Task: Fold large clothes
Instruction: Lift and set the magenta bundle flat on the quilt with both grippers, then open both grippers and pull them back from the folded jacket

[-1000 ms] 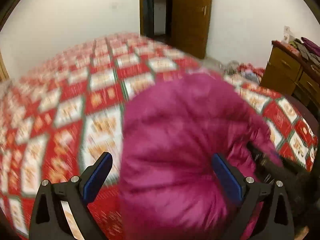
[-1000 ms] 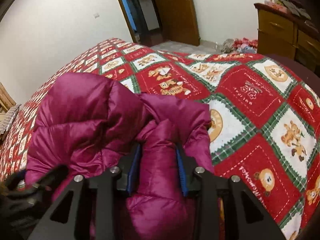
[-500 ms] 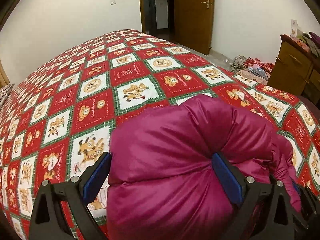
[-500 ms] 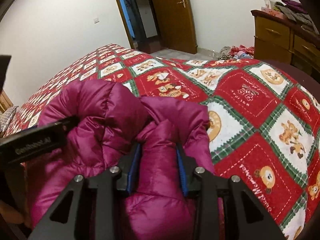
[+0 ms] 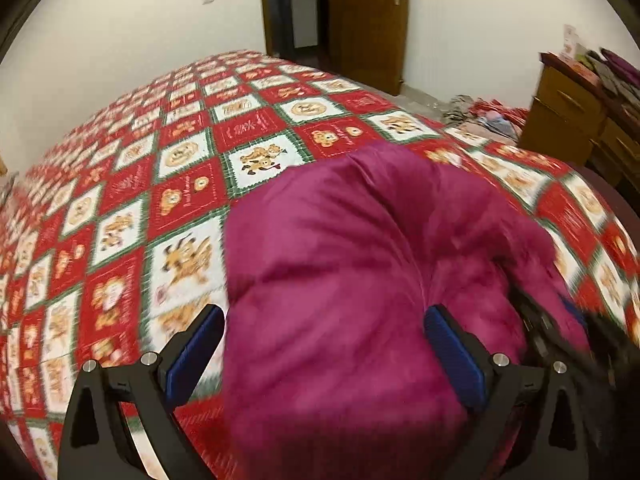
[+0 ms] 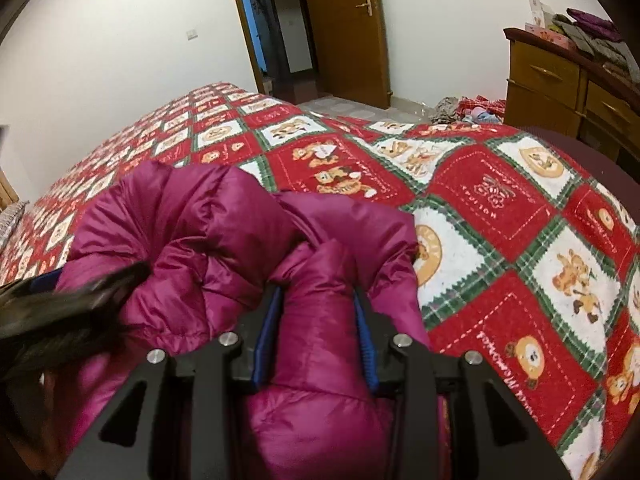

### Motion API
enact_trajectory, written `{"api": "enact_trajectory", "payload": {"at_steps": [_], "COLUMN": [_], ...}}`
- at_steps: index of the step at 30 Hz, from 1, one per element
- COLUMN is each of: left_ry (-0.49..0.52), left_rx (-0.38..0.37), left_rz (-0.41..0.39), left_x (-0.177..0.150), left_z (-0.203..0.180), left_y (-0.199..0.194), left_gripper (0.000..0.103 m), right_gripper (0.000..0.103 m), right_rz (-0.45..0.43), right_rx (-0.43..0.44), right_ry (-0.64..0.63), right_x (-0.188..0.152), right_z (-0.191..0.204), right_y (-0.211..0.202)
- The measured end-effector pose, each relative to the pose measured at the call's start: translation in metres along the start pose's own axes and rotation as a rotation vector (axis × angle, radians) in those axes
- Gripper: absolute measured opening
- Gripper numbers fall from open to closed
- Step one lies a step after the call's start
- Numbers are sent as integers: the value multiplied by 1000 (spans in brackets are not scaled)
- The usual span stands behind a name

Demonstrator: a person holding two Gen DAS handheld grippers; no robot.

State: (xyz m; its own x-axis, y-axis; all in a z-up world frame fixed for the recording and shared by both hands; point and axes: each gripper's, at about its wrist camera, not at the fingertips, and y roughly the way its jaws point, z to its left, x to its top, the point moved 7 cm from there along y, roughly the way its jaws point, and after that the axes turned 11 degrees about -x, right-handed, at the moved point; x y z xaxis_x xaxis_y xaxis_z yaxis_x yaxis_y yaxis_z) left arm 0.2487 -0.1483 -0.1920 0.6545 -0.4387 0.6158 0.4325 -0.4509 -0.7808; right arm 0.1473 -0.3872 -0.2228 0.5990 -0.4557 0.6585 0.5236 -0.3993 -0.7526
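Looking down both grippers, I see a puffy magenta down jacket (image 6: 224, 240) bunched up on a bed covered by a red, white and green patchwork quilt (image 6: 500, 208) printed with cartoon bears. The jacket sits at the near edge of the quilt, closest to me.

My right gripper (image 6: 316, 332) has a padded fold of the jacket between its blue pads. The pads (image 6: 265, 332) press against that fold on both sides, and the jaws are easing open at this moment.

My left gripper (image 5: 326, 354) stands wide apart, with a big rounded bulge of the jacket (image 5: 340, 272) filling the space between its fingers. The pad (image 5: 454, 360) nearer the jacket's middle touches the fabric; the other pad (image 5: 192, 356) sits just beside the bulge, over bare quilt. This view is blurred.

Beyond the far side of the quilt, I see a white wall, a brown wooden door (image 6: 344, 32) and a wooden dresser (image 6: 560, 80).
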Motion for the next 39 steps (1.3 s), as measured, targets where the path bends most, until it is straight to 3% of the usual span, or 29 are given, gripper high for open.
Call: {"api": "enact_trajectory", "payload": {"at_steps": [5,14,17,20,29,39], "left_ry": [5,-48,-97,-126,-22,-2], "left_rx": [34,17,-39,-48,50,68], "left_rz": [-38,-70,-79,-119,-209,-312], "left_x": [-24,-80,-94,-106,-140,-160], "left_z": [0,1,1,1,-16,-38], "left_y": [-50,-102,-115,-136,-196,-254], "left_gripper": [101,101,101,101,101,101], "right_gripper": [60,78,79,81,83,90], "right_rz": [55,22,0,-2,-41,-149], "right_rx": [24,30,26,14,2,-16], "right_ry": [23,49,51,54,55,53], "right_x": [-1,-50,-64,-79,-112,-126], "right_z": [-15,-32,-33,-35,-48,-60], "right_y": [-24,-105,-124,-138,-183,-244]}}
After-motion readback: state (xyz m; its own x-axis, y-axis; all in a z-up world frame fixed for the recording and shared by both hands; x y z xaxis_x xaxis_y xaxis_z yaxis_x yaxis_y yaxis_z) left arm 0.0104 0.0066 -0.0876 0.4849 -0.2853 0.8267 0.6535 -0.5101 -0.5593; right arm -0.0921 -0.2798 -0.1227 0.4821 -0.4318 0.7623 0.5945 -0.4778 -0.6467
